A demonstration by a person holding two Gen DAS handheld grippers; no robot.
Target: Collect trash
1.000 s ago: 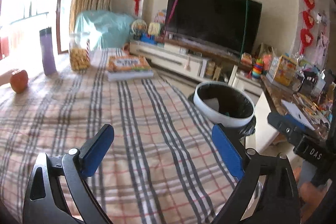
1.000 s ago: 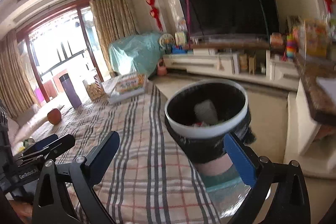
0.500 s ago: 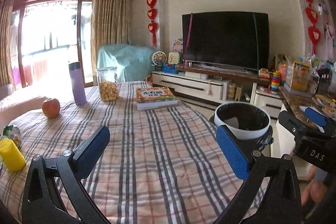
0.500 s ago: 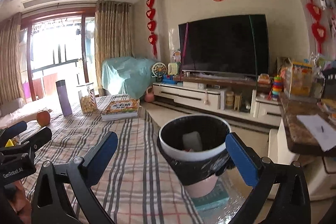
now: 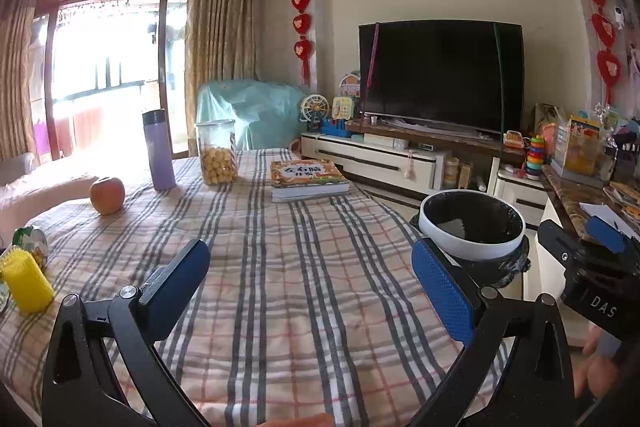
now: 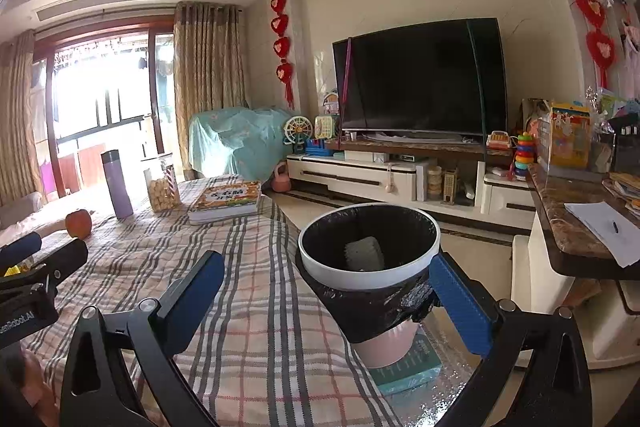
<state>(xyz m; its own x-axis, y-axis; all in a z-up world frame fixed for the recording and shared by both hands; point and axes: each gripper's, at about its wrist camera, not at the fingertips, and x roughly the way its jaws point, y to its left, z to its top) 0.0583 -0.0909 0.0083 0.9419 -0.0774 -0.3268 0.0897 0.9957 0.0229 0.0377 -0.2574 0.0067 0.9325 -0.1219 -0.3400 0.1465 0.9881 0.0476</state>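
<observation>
A white-rimmed trash bin point(image 6: 370, 271) with a black liner stands off the table's right edge, with a pale crumpled piece inside; it also shows in the left wrist view point(image 5: 472, 247). My left gripper point(image 5: 312, 287) is open and empty above the checked tablecloth point(image 5: 280, 267). My right gripper point(image 6: 328, 303) is open and empty, level with the bin's near side. A yellow cylinder point(image 5: 26, 285) and a green-white wrapper point(image 5: 30, 239) lie at the table's left edge.
On the table's far part are an apple point(image 5: 107, 189), a purple flask point(image 5: 158, 149), a jar of snacks point(image 5: 217, 151) and a book point(image 5: 306, 179). Behind stand a TV point(image 5: 440, 75) on its cabinet and a cluttered side counter point(image 6: 580, 219) at right.
Both grippers have tilted up and drawn back from the bin, so more of the room and table shows. The yellow cylinder and wrapper have come into the left wrist view.
</observation>
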